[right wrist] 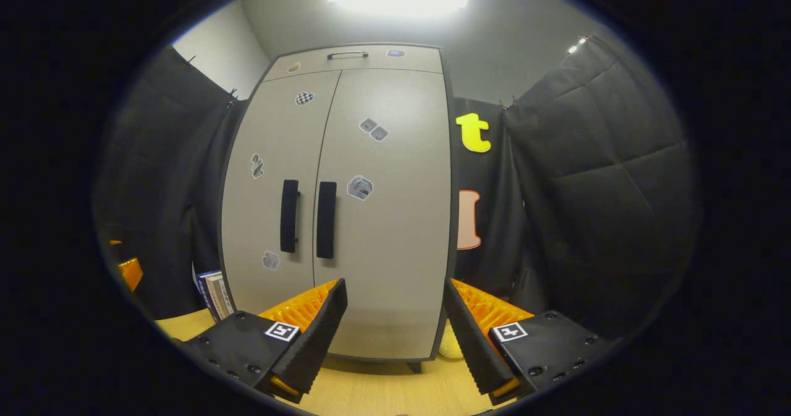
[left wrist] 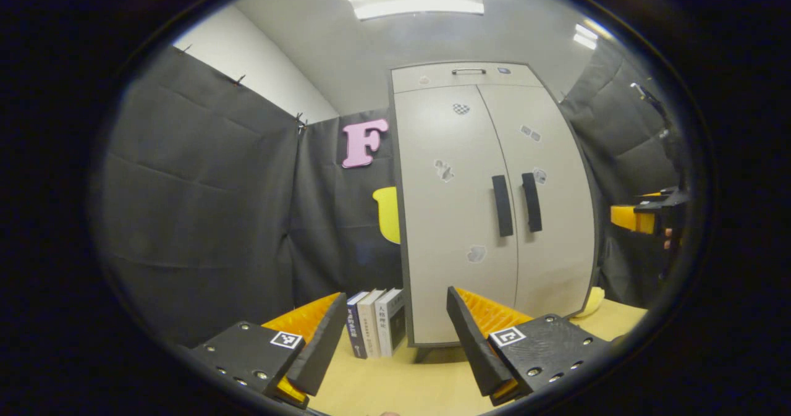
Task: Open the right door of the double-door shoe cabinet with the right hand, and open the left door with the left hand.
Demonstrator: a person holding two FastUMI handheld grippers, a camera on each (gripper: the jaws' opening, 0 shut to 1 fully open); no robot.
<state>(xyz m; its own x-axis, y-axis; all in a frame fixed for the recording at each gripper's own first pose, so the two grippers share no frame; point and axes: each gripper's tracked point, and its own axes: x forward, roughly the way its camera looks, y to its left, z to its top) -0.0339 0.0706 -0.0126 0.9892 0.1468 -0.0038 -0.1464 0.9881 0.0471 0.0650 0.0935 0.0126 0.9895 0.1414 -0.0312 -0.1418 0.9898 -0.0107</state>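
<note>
A pale grey double-door shoe cabinet (left wrist: 488, 206) stands on a wooden table, both doors closed. Two black vertical handles sit side by side at mid height: left handle (left wrist: 502, 206) and right handle (left wrist: 531, 202). My left gripper (left wrist: 395, 335) is open, well short of the cabinet and lower left of the handles. In the right gripper view the same cabinet (right wrist: 346, 206) fills the middle, with left handle (right wrist: 289, 216) and right handle (right wrist: 326, 219). My right gripper (right wrist: 395, 332) is open, below and right of the handles, holding nothing. The other gripper (left wrist: 649, 215) shows at the far right edge.
Several upright books (left wrist: 374, 331) lean against the cabinet's left side on the wooden table (left wrist: 401, 385). A yellow object (right wrist: 450, 345) lies by the cabinet's lower right corner. A shallow drawer with a metal pull (right wrist: 347, 54) tops the cabinet. Black cloth walls surround the booth.
</note>
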